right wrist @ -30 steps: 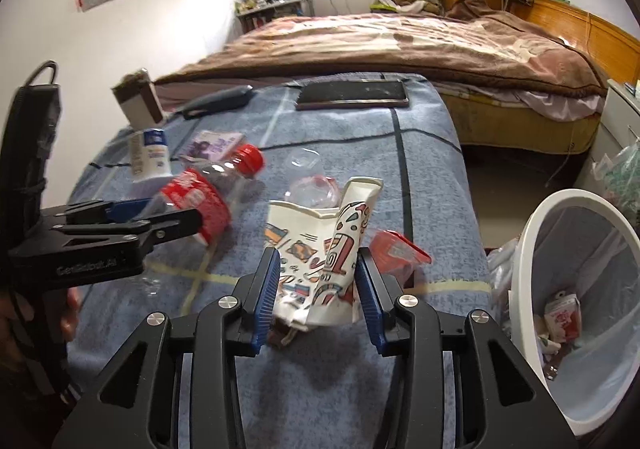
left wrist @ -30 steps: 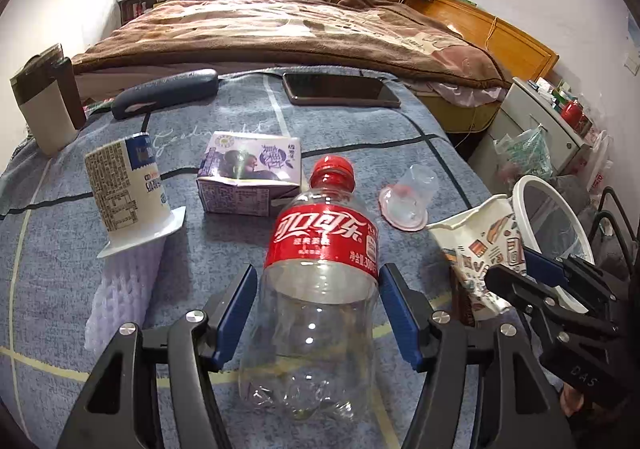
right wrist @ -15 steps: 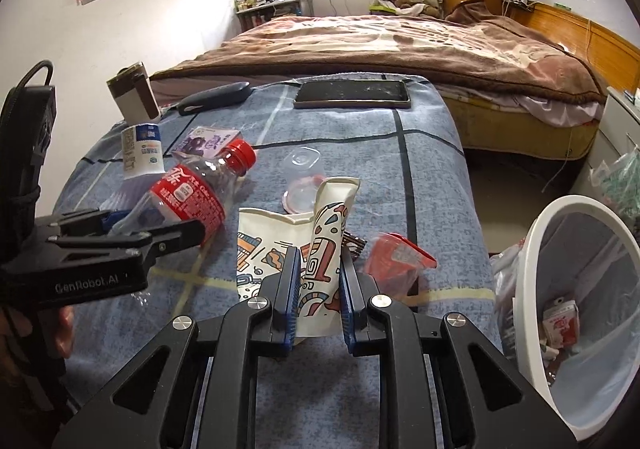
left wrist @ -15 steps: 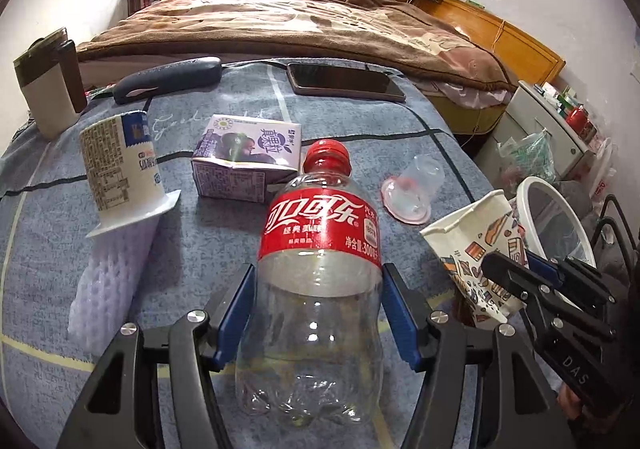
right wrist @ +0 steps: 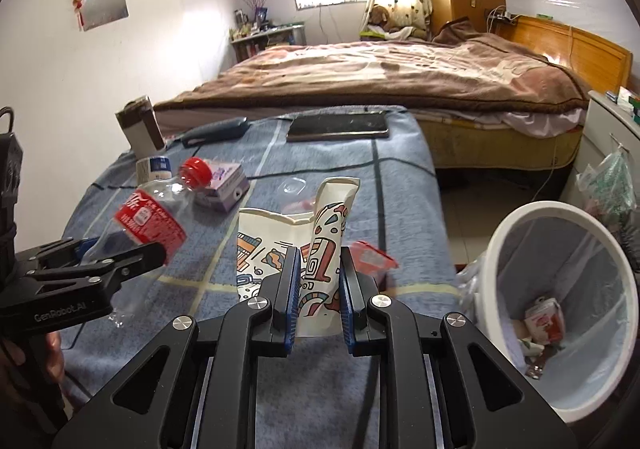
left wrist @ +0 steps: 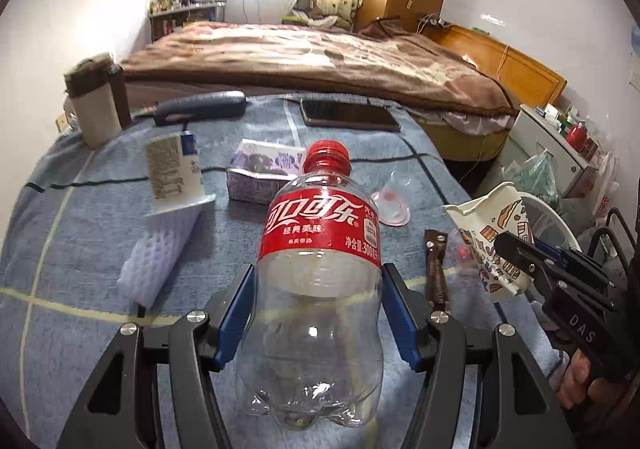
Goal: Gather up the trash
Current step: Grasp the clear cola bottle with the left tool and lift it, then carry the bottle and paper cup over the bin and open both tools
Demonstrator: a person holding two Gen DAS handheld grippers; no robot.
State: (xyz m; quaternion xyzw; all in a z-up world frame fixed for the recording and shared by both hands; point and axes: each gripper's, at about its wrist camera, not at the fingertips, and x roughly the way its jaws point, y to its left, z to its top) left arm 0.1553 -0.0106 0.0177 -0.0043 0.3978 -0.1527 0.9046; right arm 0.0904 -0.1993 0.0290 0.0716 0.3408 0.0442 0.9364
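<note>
Clear empty cola bottle (left wrist: 318, 281), red cap and label, clamped in left gripper (left wrist: 318, 323) above the blue blanket (left wrist: 80, 249); crushed paper cup (right wrist: 298, 245) pinched by right gripper (right wrist: 319, 299); only the right view shows the white bin's (right wrist: 496, 249) contents.

"GenRobot.AI" on left gripper (right wrist: 120, 263); "300" on bottle (left wrist: 320, 269).

Blue blanketed table (left wrist: 80, 249): yogurt cup (left wrist: 172, 173), purple carton (left wrist: 262, 175), phone (left wrist: 348, 115), foam sleeve (left wrist: 160, 253).
</note>
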